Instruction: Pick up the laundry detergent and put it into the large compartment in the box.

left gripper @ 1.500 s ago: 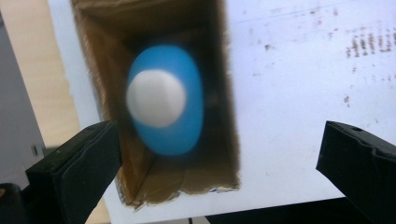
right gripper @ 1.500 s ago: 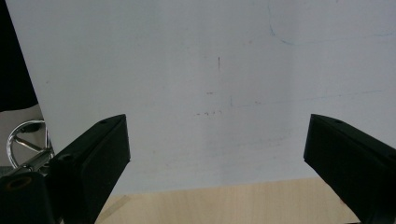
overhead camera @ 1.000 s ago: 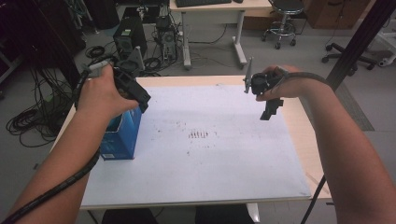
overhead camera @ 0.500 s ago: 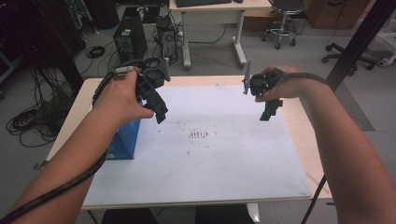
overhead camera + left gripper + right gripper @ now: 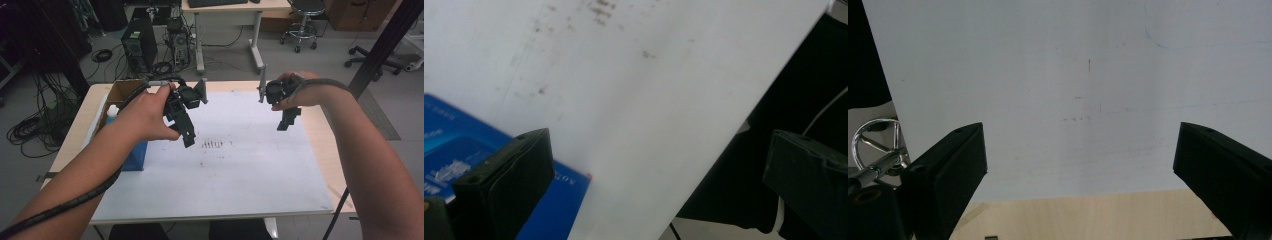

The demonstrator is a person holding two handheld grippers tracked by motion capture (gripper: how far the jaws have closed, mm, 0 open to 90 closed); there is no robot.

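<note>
Left tool [image 5: 187, 131] wide open, empty, near blue box [image 5: 134, 155].

Box [image 5: 135, 155] at the table's [image 5: 320, 130] left edge, left gripper [image 5: 189, 137] just right of it, right gripper [image 5: 286, 122] across the table

I see the white sheet [image 5: 235, 165] on the tabletop [image 5: 320, 165] bare across middle and near side, free passage there. Only obstacles: blue box [image 5: 134, 156] and open cardboard box [image 5: 120, 92] along the left edge. Both grippers above the sheet, well apart, jaws wide.
</note>
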